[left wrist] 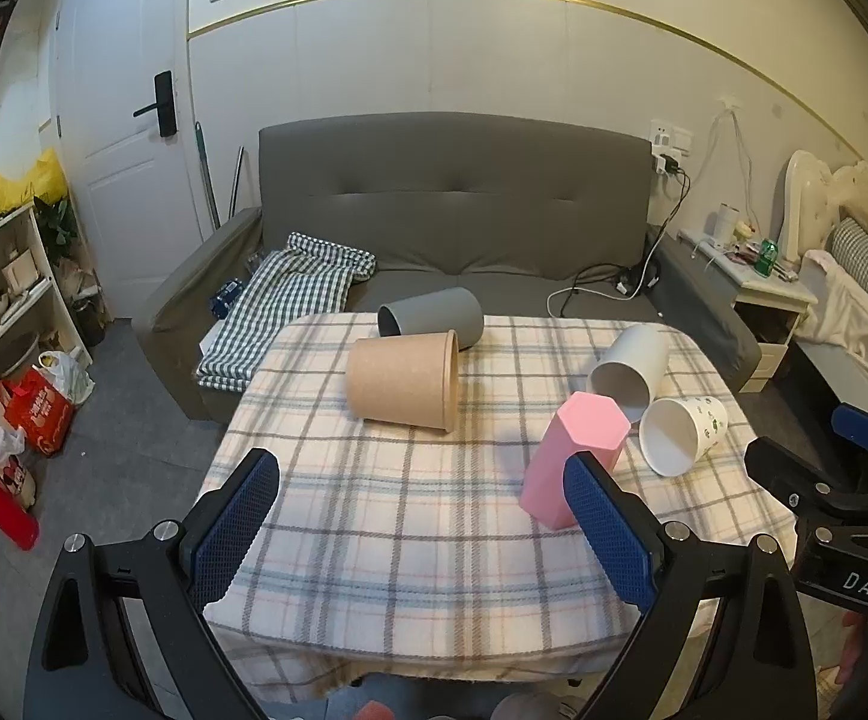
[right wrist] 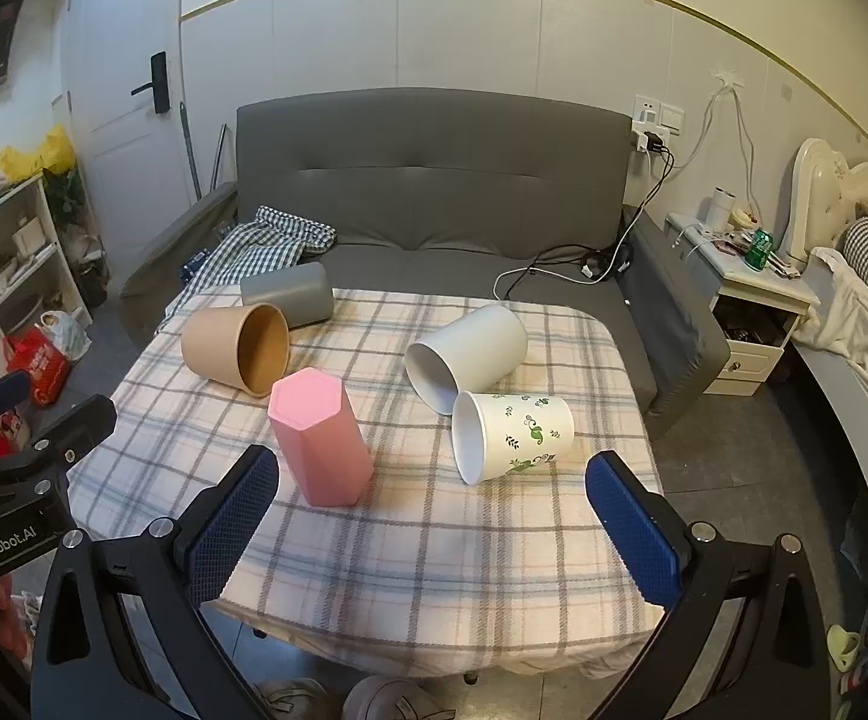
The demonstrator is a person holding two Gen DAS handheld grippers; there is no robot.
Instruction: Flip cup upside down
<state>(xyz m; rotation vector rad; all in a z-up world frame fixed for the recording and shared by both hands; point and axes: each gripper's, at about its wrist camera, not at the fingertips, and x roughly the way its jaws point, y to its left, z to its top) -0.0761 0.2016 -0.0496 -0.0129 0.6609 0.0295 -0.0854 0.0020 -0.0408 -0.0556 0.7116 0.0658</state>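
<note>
A pink hexagonal cup (left wrist: 571,456) (right wrist: 321,438) stands upside down on the plaid table. A tan cup (left wrist: 404,381) (right wrist: 236,348), a grey cup (left wrist: 434,315) (right wrist: 287,294), a plain white cup (left wrist: 631,372) (right wrist: 466,354) and a white cup with green leaf print (left wrist: 682,435) (right wrist: 511,435) all lie on their sides. My left gripper (left wrist: 422,528) is open and empty over the table's near edge. My right gripper (right wrist: 434,531) is open and empty, near the front edge; it also shows at the right of the left wrist view (left wrist: 823,480).
The small table with the plaid cloth (left wrist: 410,540) (right wrist: 434,570) stands before a grey sofa (left wrist: 463,228) (right wrist: 434,192) with a checked cloth (left wrist: 290,300) on it. A shelf (left wrist: 8,288) is at left, a nightstand (right wrist: 739,288) and bed at right.
</note>
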